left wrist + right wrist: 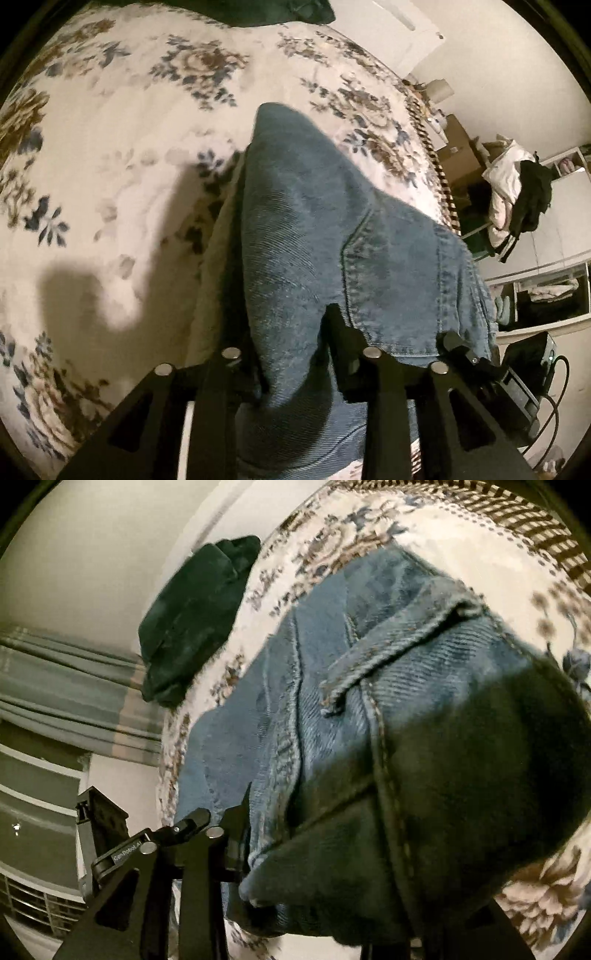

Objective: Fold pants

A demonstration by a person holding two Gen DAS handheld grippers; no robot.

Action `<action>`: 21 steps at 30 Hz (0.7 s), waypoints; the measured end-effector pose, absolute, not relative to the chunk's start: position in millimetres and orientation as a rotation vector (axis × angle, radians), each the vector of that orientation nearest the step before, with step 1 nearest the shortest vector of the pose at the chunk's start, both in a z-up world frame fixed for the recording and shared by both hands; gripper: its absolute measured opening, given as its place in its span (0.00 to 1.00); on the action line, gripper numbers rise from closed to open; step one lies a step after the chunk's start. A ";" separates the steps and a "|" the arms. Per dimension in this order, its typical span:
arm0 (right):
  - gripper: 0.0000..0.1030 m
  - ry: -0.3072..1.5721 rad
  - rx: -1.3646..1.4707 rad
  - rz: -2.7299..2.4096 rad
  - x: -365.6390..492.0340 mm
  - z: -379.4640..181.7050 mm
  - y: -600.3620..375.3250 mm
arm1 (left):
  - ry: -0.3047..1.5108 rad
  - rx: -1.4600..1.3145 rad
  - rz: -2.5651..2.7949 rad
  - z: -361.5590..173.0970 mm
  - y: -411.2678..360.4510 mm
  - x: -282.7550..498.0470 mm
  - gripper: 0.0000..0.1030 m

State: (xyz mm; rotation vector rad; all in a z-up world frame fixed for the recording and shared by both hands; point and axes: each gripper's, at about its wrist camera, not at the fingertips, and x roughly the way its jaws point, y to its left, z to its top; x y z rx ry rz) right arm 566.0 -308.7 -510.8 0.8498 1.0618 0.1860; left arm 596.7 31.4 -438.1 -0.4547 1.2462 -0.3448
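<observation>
Only the left wrist view shows the back pocket [399,280] of the jeans [303,229], which hang over the floral bed [110,147]; the left gripper [295,354] pinches denim between its fingers. The right wrist view adds a dark green garment [192,620] at the bed's far left edge. There the right gripper [243,834] is buried in denim; its grip cannot be told.

Bed [122,155] under white floral cover, blue and brown blooms, filling left and centre of frame. Blue denim pants [314,229] draped over it, centre to lower right. Dark green cloth [195,620] at bed edge, upper left of right wrist view.
</observation>
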 end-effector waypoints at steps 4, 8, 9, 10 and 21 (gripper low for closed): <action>0.61 1.103 0.791 0.132 554.0 -503.6 -317.5 | 1.242 -0.362 -0.267 -421.4 29.3 583.2 0.39; 0.85 1.129 0.682 0.052 537.3 -482.6 -324.5 | 1.227 -0.265 -0.192 -404.8 25.1 571.1 0.78; 0.87 1.130 0.635 0.031 533.2 -475.1 -324.3 | 1.212 -0.239 -0.179 -396.2 21.9 565.1 0.83; 0.91 1.133 0.573 0.002 529.3 -465.5 -322.6 | 1.201 -0.222 -0.170 -391.2 20.4 562.1 0.86; 1.00 1.042 0.167 -0.205 477.0 -353.8 -296.9 | 1.099 -0.019 -0.101 -311.6 -24.4 508.4 0.95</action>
